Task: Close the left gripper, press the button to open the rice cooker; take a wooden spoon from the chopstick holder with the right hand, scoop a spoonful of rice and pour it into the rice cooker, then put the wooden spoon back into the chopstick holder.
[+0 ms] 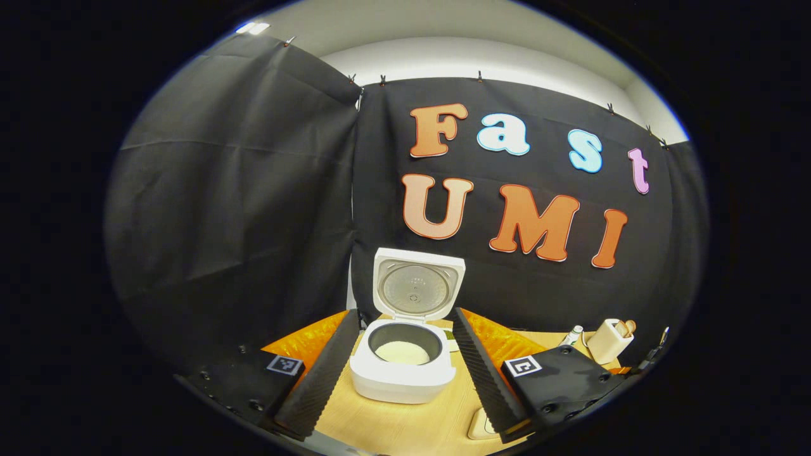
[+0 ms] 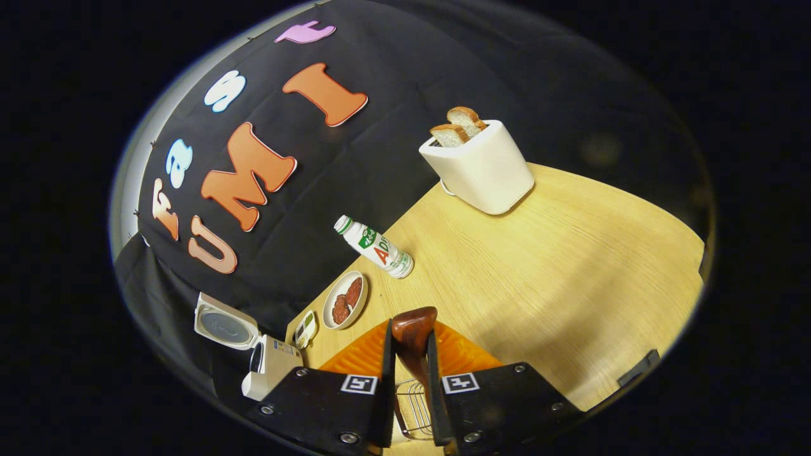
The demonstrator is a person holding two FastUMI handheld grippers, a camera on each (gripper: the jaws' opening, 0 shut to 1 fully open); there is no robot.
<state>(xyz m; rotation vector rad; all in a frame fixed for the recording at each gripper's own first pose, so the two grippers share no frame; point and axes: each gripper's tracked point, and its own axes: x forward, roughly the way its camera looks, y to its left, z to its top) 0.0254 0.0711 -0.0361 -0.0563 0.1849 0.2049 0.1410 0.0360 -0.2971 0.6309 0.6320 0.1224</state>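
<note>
The desk (image 2: 570, 266) carries everything, and the rice cooker (image 1: 402, 367) serves as the landmark: it sits straight ahead of the left hand-held gripper (image 1: 399, 345), lid (image 1: 418, 283) swung upright behind the pot, so the button press looks done and the white rice lying in the bowl is reachable from above. That gripper's fingers stand spread wide to either side of the cooker, touching nothing, probably kept back to leave the opening free. Well to the right of the cooker, against the wall, stands a white toaster (image 2: 480, 166) with two bread slices poking up; between it and the cooker lie a small drink bottle (image 2: 375, 247) on its side and a plate of red-brown food (image 2: 345, 299). The right hand-held gripper (image 2: 410, 345), right of the cooker, has its fingers clamped on the wooden spoon (image 2: 413, 329), handle upward, above a wire chopstick holder (image 2: 412, 399), apparently lifting it or returning it.
</note>
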